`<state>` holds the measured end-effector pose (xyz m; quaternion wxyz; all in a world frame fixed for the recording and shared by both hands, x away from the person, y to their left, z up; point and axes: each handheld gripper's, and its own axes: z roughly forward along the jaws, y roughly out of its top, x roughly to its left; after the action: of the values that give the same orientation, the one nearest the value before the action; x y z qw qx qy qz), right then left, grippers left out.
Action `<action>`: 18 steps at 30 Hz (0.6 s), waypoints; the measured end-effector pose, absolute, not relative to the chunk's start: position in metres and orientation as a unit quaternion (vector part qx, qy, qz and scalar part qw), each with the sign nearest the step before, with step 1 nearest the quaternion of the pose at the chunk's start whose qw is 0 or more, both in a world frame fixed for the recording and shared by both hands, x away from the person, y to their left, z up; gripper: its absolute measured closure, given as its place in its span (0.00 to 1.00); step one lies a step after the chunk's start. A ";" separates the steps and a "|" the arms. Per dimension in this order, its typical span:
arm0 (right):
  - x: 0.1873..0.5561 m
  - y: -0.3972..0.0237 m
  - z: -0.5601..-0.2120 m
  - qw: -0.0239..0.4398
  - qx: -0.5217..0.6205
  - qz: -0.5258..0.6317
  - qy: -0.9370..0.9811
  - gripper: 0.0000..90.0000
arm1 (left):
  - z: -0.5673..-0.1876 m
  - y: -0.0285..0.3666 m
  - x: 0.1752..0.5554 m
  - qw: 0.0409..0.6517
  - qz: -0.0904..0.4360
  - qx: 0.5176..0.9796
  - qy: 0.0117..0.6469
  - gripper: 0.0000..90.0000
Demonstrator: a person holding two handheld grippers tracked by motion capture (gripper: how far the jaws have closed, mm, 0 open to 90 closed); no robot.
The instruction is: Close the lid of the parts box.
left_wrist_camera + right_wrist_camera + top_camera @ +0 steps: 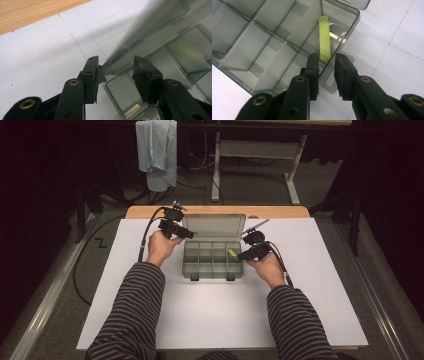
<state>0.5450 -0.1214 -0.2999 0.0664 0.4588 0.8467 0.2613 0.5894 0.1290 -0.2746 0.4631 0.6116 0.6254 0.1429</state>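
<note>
White table (310, 285): bears everything. Clear compartment box (212, 261), mid-table: lid (214, 226) raised behind it. Left gripper (186, 234), at the lid's left edge: jaws parted, astride it, unclamped. Right gripper (325, 65), at the box's right end: parted, empty. Yellow-green strip (324, 38): in the rightmost compartment. Closing and latching likely remain.

A wooden table (150, 211) covered by a large white sheet (210, 310) carries a clear plastic compartment box (212, 261), its lid open, resting near the far edge of the sheet.
</note>
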 end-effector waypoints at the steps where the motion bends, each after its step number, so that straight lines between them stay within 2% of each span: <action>1: 0.545 -0.121 -0.300 0.066 0.459 0.262 0.846 0.84 | -0.274 0.129 0.589 0.462 0.143 0.614 0.624 0.64; 9: 0.545 -0.121 -0.300 0.067 0.459 0.261 0.847 0.84 | -0.273 0.127 0.584 0.459 0.152 0.616 0.623 0.64; 18: 0.545 -0.123 -0.300 0.065 0.458 0.264 0.847 0.84 | -0.260 0.130 0.574 0.472 0.146 0.597 0.632 0.65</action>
<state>0.5453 -0.1225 -0.3002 0.0649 0.4579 0.8465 0.2636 0.5737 0.1296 -0.2600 0.4724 0.5970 0.6318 0.1459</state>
